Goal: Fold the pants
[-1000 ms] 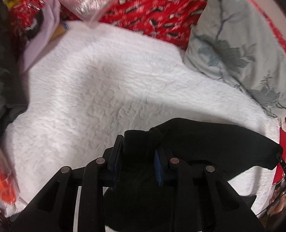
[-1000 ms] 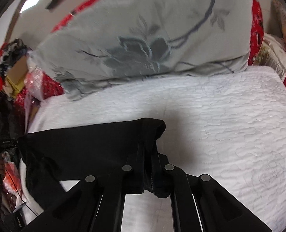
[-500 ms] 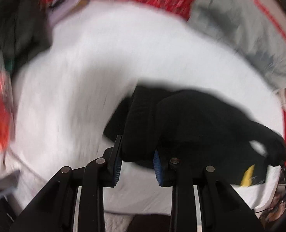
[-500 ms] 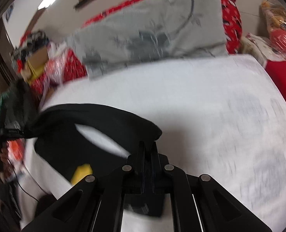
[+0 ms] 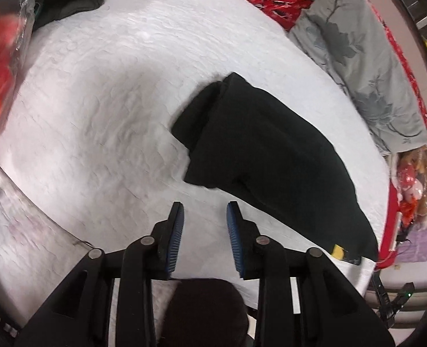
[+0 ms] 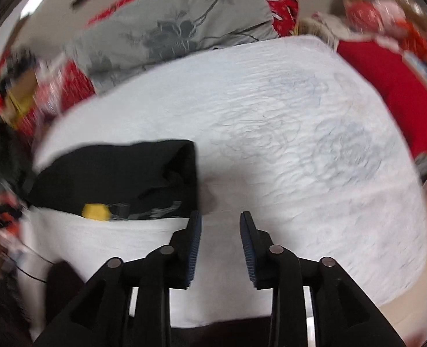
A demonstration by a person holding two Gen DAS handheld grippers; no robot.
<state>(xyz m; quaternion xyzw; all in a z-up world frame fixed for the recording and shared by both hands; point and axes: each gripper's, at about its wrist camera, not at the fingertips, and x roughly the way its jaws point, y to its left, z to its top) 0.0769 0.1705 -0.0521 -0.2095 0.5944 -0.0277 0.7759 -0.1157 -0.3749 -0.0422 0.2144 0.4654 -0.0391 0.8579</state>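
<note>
Both my grippers, left and right, have just opened, nothing between the jaws. Black pants lie folded right of centre on the white quilt. Next: regrip both corners evenly, avoid bunching.

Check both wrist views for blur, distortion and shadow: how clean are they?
Left wrist view: mostly sharp, with fisheye bending of the white quilt; black pants and left gripper crisp; a soft shadow lies left of the pants. Right wrist view: motion-smeared, worst at the left edge, grey pillow soft; right gripper sharp.
</note>
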